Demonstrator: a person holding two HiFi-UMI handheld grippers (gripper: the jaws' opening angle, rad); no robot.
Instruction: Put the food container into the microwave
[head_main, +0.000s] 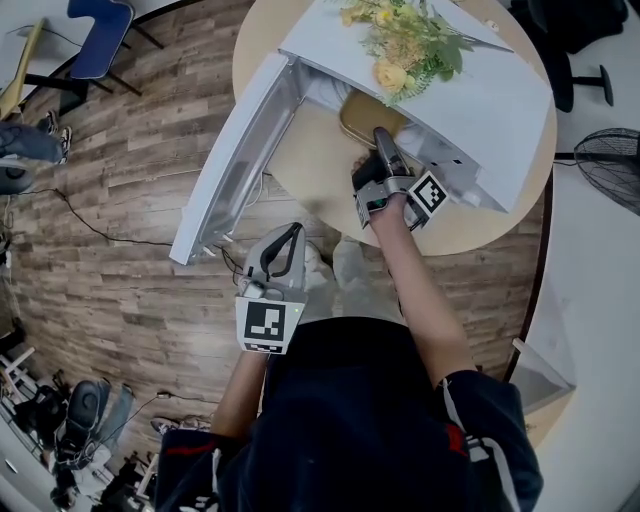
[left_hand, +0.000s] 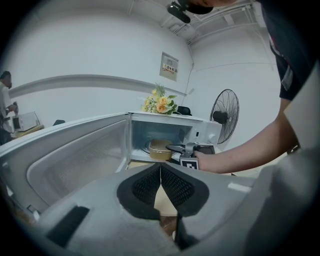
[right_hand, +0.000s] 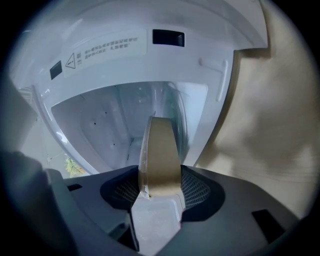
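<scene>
The white microwave (head_main: 480, 110) stands on a round table with its door (head_main: 235, 160) swung wide open to the left. My right gripper (head_main: 383, 140) is shut on the food container (head_main: 362, 115), a tan-lidded tub held at the mouth of the oven. In the right gripper view the container (right_hand: 161, 155) sits edge-on between the pads, with the white cavity (right_hand: 110, 125) behind it. The left gripper view shows the container (left_hand: 160, 149) partly inside the opening. My left gripper (head_main: 290, 235) hangs low near my body, away from the table, shut and holding nothing (left_hand: 160, 172).
A bunch of yellow flowers (head_main: 400, 45) lies on top of the microwave. The wooden round table (head_main: 300, 150) carries it. A standing fan (head_main: 610, 165) is at the right, a blue chair (head_main: 100, 35) far left. Cables run over the wooden floor.
</scene>
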